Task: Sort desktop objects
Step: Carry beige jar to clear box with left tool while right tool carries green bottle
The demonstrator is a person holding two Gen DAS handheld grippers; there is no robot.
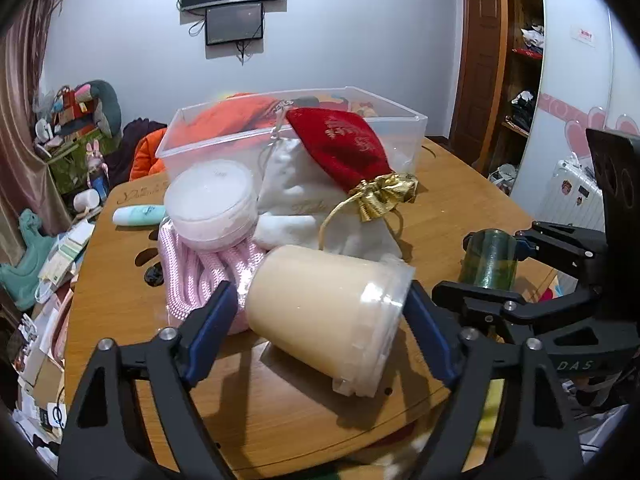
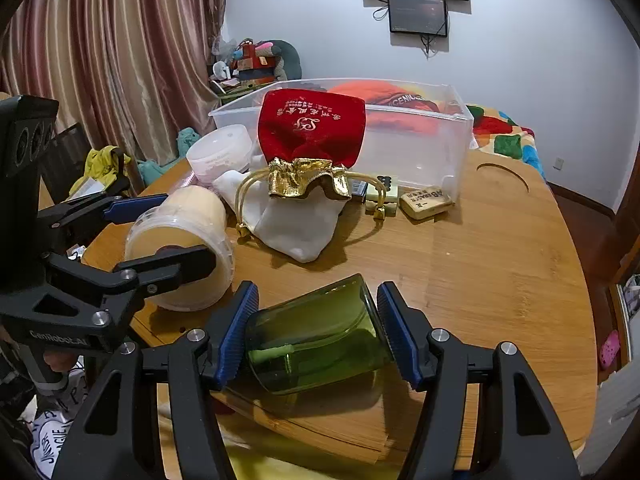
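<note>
- One cream tub (image 1: 328,316) lies on its side near the front of the wooden table (image 1: 440,216), between the blue pads of the left gripper (image 1: 324,332), which is closed on it from both sides.
- One green glass cup (image 2: 316,344) lies tilted between the pads of the right gripper (image 2: 318,336), clamped on its sides.
- Behind them, one red pouch (image 2: 312,128) with a gold neck leans on one clear plastic bin (image 2: 420,148) and rests on one white cloth bag (image 2: 296,224).
- One round white jar (image 1: 212,204) sits on a coil of pink rope (image 1: 200,276).
- Two small tan blocks (image 2: 426,202) lie just beside the bin.
- One pale green tube (image 1: 138,214) lies at the table's far left edge.
</note>
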